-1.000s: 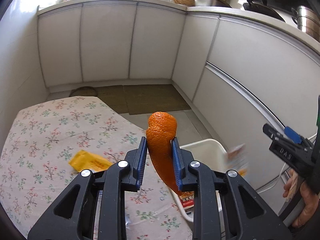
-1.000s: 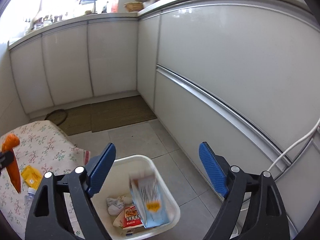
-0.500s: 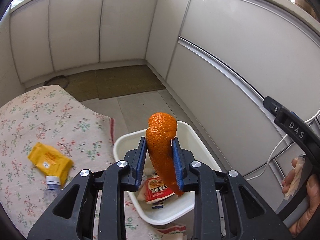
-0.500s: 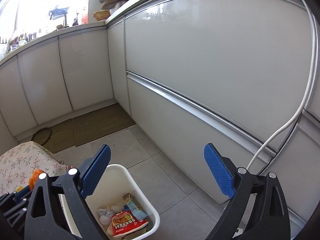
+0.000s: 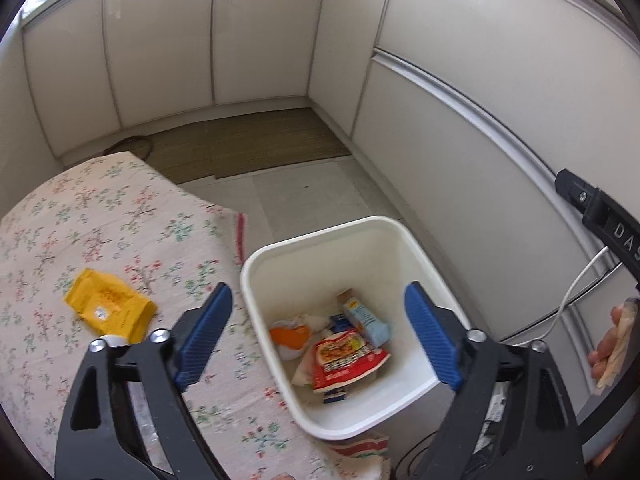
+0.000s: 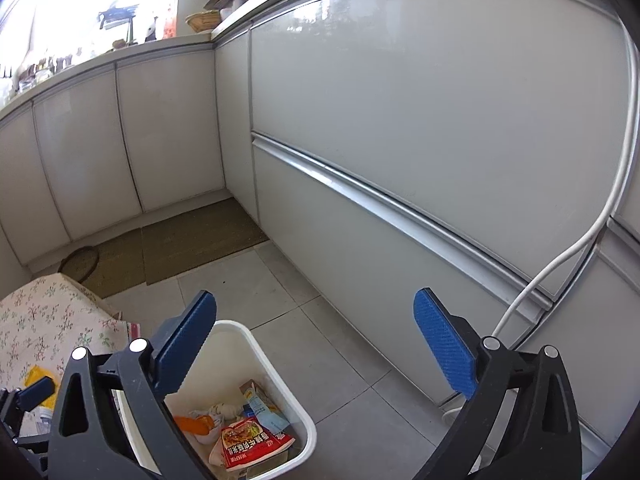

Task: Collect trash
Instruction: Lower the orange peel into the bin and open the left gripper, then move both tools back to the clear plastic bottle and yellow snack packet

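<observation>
A white trash bin [image 5: 434,258] stands on the floor beside the table; it also shows in the right wrist view [image 6: 276,372]. Inside lie an orange peel [image 5: 290,336], a red snack packet [image 5: 346,360], a pale blue carton [image 5: 366,318] and crumpled tissue. My left gripper [image 5: 318,338] is open and empty, directly above the bin. My right gripper [image 6: 314,344] is open and empty, above the bin's right side. A yellow packet [image 5: 110,308] lies on the floral tablecloth [image 5: 120,220], left of the left gripper.
White kitchen cabinets [image 6: 400,128] run along the back and right. A brown floor mat [image 5: 248,144] lies in the far corner. A white cable [image 6: 580,240] hangs down the cabinet at right. Grey floor tiles [image 6: 320,328] surround the bin.
My left gripper moved over the bin, opened and let the orange peel go; the peel now lies in the bin. My right gripper stayed open and drew slightly right.
</observation>
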`<state>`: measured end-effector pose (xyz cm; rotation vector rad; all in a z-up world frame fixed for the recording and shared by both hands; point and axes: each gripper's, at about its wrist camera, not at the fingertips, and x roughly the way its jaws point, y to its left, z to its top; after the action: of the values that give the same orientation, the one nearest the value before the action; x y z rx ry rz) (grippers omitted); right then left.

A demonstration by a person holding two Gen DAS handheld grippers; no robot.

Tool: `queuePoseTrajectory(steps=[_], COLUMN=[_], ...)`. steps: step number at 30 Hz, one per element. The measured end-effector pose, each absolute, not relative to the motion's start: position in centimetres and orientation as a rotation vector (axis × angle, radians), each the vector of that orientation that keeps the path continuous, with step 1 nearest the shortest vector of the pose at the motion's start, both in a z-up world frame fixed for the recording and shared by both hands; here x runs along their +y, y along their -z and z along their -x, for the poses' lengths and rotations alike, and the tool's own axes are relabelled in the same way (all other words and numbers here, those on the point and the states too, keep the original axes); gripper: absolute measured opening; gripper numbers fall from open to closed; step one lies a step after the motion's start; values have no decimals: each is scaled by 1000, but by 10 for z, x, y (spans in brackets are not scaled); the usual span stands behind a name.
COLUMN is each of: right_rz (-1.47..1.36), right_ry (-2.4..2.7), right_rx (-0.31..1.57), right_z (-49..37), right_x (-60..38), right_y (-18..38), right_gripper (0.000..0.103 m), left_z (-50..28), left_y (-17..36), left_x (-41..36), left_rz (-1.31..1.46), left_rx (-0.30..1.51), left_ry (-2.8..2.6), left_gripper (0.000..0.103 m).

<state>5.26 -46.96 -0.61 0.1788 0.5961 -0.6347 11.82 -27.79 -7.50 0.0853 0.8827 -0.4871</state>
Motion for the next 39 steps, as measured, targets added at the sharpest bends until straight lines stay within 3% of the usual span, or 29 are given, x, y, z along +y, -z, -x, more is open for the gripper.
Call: queuePoseTrajectory(steps=[13,20,27,29,31,32,39], right_rz=[-102,-70,-10,-1,-7,-11,17], right_ry=[435,327,268,261,250,242,121], right_rx=[734,800,836,854,869,877,947], right_z=[-90,-116,-133,-138,-143,-146,-180], right_x=[-409,-363,-329,-323,-318,-316,-273], right_y=[25,35,44,48,52,54,77], right_gripper=[96,96,96,96,96,96,96], left_z=[-130,-150,-155,-151,-149,-148,-143], left_y=[109,149,177,182,182,182,166], left_x=[-191,-136,-136,-136,-132,-129,-75], left_rz=[-189,-41,-38,-56,-63,-58,55], left_rx=[1031,1265,1356,1360,1350,1350,1296], left_ry=[263,202,202,201,206,219,245], left_gripper=[96,96,96,94,77,73,72])
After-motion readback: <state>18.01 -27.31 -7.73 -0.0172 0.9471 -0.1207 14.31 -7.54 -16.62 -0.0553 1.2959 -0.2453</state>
